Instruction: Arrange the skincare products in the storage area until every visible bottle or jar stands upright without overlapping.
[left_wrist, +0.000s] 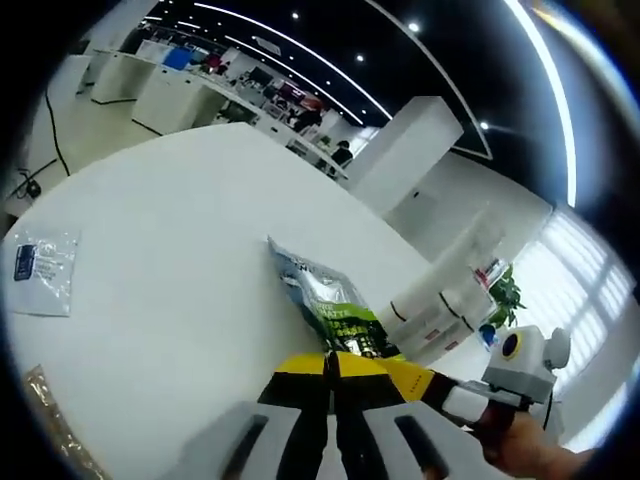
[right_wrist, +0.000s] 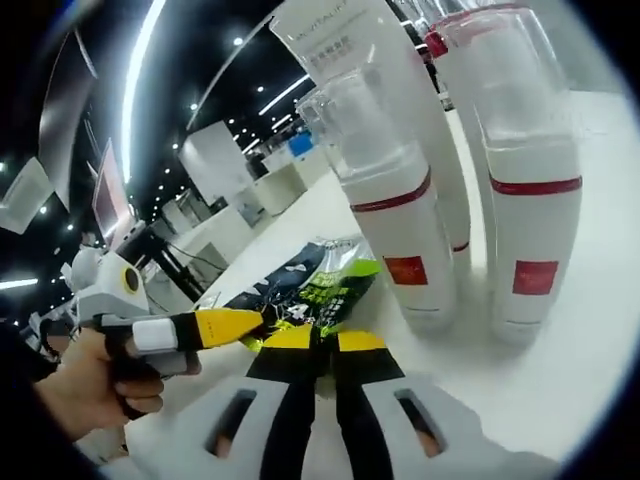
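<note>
On the round white table (left_wrist: 180, 260), we're pinching a glossy green-and-black foil sachet (right_wrist: 310, 285) with both grippers, left gripper (left_wrist: 332, 362) and right gripper (right_wrist: 312, 345) pressed together on it, beside upright white red-banded pump bottles (right_wrist: 400, 220).

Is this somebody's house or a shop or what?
Probably not a house: it looks like a big open office or showroom. Long light strips cross a dark ceiling, white counters stand in rows, and people are far behind the white table.
</note>
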